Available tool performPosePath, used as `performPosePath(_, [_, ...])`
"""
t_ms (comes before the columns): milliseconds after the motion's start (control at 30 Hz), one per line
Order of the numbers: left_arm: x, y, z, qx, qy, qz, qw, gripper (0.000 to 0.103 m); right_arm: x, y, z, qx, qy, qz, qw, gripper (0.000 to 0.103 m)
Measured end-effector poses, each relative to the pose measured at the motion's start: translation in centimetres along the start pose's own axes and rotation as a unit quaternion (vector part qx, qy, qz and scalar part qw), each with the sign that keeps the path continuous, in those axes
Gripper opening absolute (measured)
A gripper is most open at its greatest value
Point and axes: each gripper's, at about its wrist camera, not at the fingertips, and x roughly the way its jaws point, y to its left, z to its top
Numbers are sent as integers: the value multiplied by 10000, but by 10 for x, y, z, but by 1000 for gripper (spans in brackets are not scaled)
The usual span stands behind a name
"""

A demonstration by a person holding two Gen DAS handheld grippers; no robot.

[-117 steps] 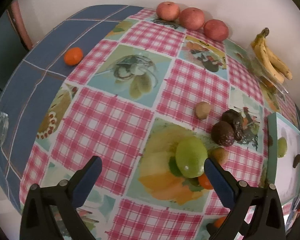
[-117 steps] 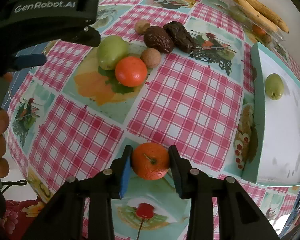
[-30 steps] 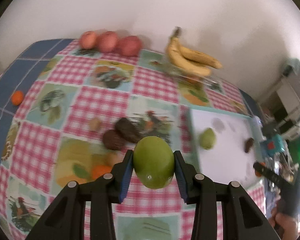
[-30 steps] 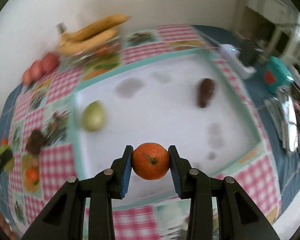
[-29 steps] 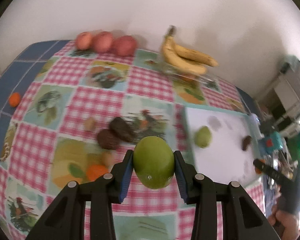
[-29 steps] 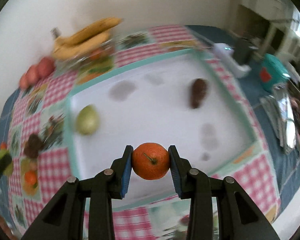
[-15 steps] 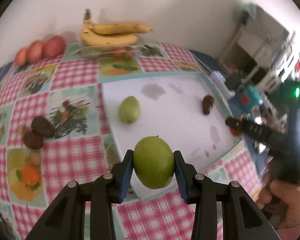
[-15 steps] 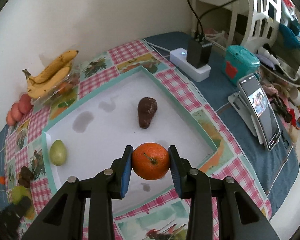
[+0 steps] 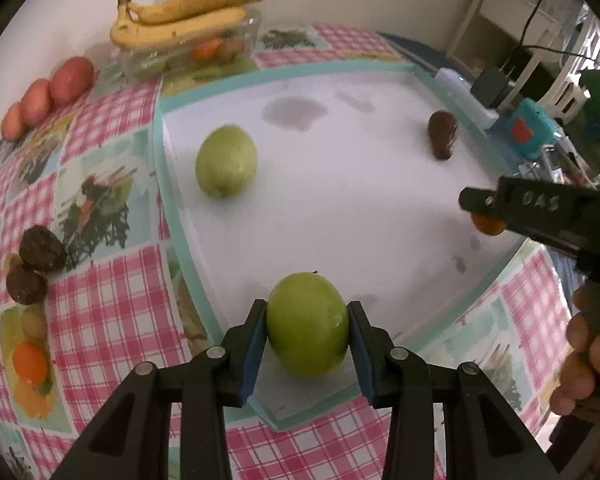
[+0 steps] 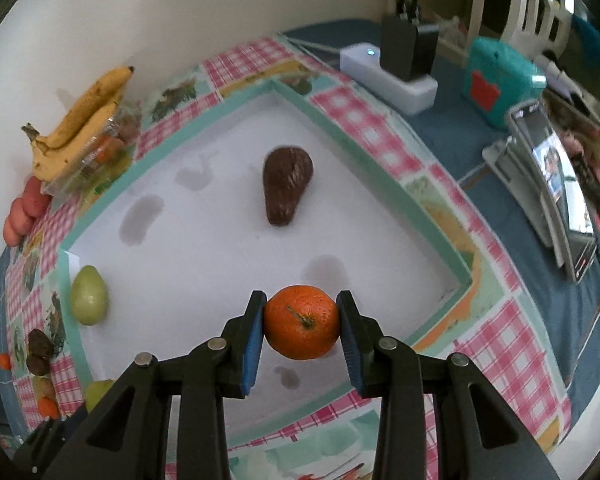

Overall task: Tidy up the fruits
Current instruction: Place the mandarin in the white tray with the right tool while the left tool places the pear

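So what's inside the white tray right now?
The tray holds a pale green fruit near its left edge and a dark brown fruit farther back, plus a few grey stains. The gripped orange hides the patch of floor beneath it.

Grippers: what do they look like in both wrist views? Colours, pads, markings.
Both the left gripper and the right gripper are black plastic, with angular cut-out fingers, silver rivets at the pivots and blue ribbed pads inside the tips. Seen from the left wrist, the right gripper's side carries pale lettering, and a green light glows above it. No cables or sleeves show.
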Motion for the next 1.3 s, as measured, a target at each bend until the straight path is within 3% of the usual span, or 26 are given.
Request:
performPosePath(200, [0,-2,-4,87,85,18,9999,42,0,0,-3,-9,40,22,10000,37])
performPosePath(500, [0,12,-12,-45,382,481,9981,44,7,7,-4,-171,206,-77,9996,37])
performPosePath(800, [-9,28,-25,-236,561,483,9970,43,11,25,-13,-598,407,-334,9968,37])
performPosePath(1167, [-10,19,-25,-65,594,668,9960,44,19,33,-16,-781,506,-442,9947,37])
performPosePath(1300, [-7,19,-23,-85,633,615,9961,53,20,33,-15,-793,497,-460,9945,38])
